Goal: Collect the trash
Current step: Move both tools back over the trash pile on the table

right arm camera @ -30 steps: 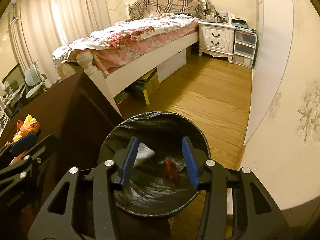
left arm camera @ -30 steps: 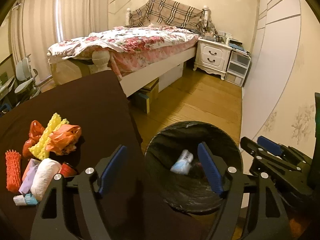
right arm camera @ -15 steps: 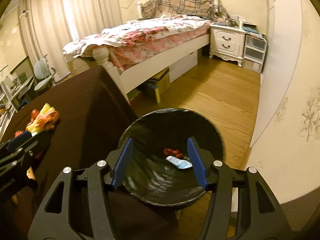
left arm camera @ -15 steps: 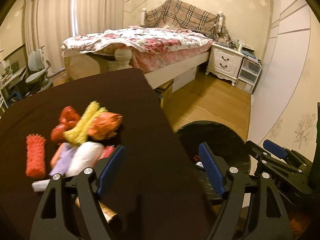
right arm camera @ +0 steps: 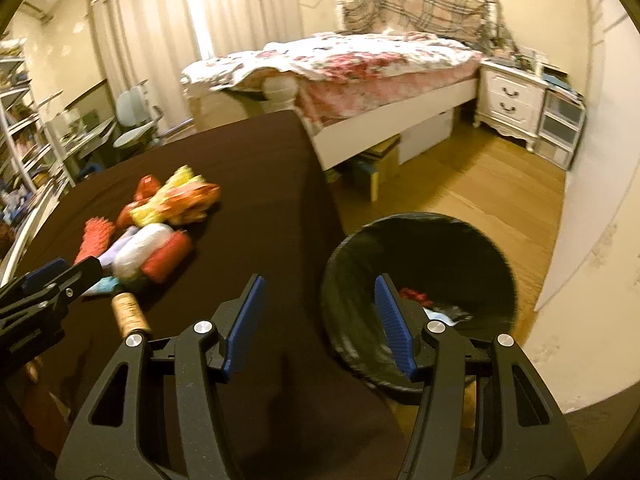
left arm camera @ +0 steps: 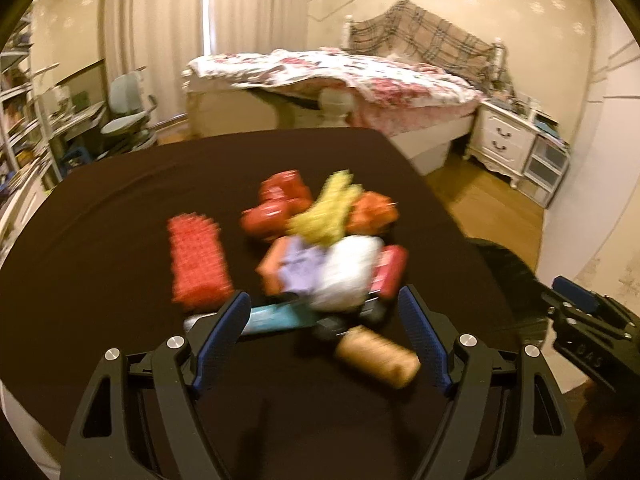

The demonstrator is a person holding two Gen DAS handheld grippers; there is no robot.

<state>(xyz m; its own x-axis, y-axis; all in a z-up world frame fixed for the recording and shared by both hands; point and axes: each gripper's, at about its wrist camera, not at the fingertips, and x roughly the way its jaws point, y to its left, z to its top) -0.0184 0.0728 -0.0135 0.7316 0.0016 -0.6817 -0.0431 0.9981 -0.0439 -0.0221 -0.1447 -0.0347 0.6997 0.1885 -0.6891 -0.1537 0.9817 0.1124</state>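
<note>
A blurred heap of trash lies on the dark brown table: a red foam net, a yellow foam net, an orange bag, a white bundle, a teal tube and a brown roll. My left gripper hangs open and empty just short of the heap, the tube and roll showing between its fingers. My right gripper is open and empty, over the table's edge beside the black-lined bin. Red and pale scraps lie in the bin.
The bin stands on the wooden floor right of the table. A bed with a floral cover lies beyond, a white nightstand at its far side. A chair and shelves stand at the left.
Both grippers have swung left, away from the bin and towards the heap on the table. The left one now faces the heap. The right gripper's jaws have spread wider.
</note>
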